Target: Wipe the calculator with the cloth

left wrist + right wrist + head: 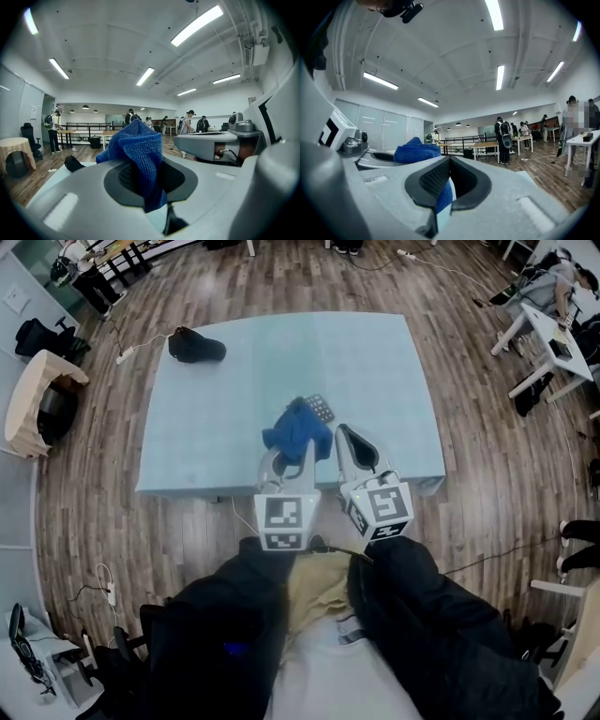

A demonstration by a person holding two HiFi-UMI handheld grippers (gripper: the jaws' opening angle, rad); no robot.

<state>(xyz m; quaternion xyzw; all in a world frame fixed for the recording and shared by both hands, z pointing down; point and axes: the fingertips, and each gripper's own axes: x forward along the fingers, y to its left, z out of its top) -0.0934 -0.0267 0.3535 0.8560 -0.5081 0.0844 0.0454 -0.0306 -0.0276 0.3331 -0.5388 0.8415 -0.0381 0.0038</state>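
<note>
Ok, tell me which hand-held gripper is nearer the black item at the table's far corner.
Left. The left hand-held gripper, clamping the blue cloth, is down-right of the black item in the head view; the right hand-held gripper sits farther right, beside the left one.

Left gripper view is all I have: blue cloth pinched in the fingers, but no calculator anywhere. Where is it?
Observer: In the head view, the calculator lies on the table just beyond the cloth, which hides its near end.
Operator: Which part of it shows?
Observer: The far end with the keys, poking out past the cloth's far right side.
Operator: And the right gripper?
Observer: The right gripper is close beside the cloth's right edge. Its own view shows its fingers meeting at the tips.
</note>
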